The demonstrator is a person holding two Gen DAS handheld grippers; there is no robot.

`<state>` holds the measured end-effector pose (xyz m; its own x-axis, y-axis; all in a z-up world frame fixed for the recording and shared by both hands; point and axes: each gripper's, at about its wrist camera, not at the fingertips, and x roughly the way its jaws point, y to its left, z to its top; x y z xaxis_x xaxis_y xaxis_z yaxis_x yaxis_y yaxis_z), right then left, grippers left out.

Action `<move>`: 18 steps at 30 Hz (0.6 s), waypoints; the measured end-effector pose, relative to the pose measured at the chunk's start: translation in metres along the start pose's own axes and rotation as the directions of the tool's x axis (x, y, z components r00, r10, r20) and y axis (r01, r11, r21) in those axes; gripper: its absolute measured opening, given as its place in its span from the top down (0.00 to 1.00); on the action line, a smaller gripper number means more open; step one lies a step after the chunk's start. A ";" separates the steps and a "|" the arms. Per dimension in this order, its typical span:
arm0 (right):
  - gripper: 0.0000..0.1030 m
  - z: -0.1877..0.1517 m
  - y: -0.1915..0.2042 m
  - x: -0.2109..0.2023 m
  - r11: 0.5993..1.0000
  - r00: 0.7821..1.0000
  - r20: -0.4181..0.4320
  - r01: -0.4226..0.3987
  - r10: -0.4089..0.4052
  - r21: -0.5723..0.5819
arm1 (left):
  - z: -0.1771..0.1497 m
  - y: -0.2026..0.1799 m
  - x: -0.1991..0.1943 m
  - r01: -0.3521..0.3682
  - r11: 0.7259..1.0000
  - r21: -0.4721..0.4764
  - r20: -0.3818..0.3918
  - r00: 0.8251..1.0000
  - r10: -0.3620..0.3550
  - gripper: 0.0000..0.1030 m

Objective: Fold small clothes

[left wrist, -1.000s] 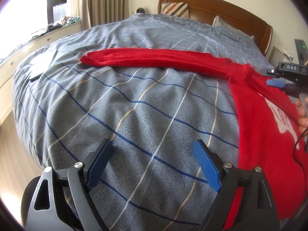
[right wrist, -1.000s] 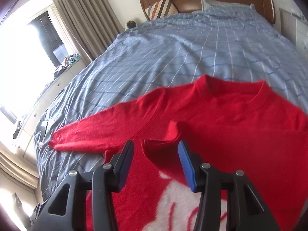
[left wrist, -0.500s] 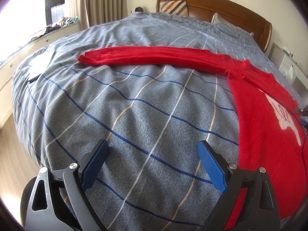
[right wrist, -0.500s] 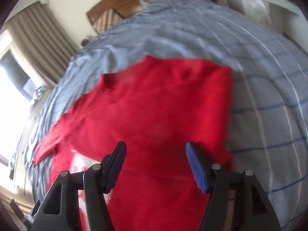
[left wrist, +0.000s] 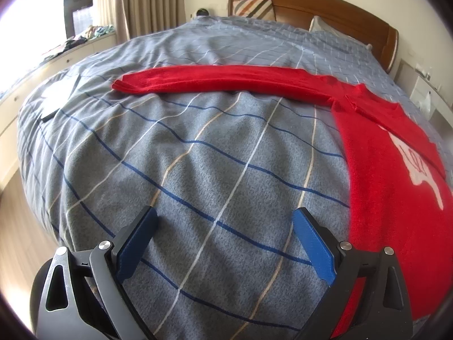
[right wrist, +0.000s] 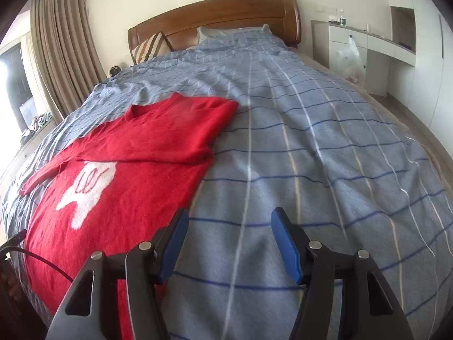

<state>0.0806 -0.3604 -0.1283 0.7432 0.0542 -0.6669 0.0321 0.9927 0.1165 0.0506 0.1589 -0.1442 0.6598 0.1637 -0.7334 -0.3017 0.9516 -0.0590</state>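
Note:
A red sweater (right wrist: 121, 170) with a white print lies flat on the blue-grey plaid bedspread (right wrist: 311, 155). Its right sleeve is folded across the chest (right wrist: 158, 144). Its left sleeve (left wrist: 215, 80) stretches straight out to the left in the left wrist view, where the body (left wrist: 390, 187) lies at the right. My left gripper (left wrist: 223, 243) is open and empty above bare bedspread (left wrist: 198, 170), left of the sweater's hem. My right gripper (right wrist: 229, 243) is open and empty above the bedspread, just right of the sweater's lower edge.
A wooden headboard (right wrist: 215, 19) and pillows (right wrist: 235, 32) stand at the far end. Curtains (right wrist: 62, 53) and a window ledge are on the left. White cabinets (right wrist: 376, 53) with a plastic bag stand on the right. A dark flat object (left wrist: 52, 114) lies near the bed's left edge.
My right gripper let go of the folded right sleeve, opened and pulled back right, off the sweater. My left gripper opened slightly wider and stayed nearly in place.

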 end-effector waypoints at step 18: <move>0.28 -0.044 -0.024 0.008 0.997 0.999 0.054 -0.004 0.000 0.078 | -0.003 -0.004 -0.004 0.003 1.000 0.018 0.006 1.000 -0.003 0.05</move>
<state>0.0566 -0.3795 -0.1688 0.7780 0.0485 -0.6264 0.0810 0.9810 0.1766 0.0473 0.1533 -0.1428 0.6648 0.1628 -0.7290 -0.2874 0.9566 -0.0484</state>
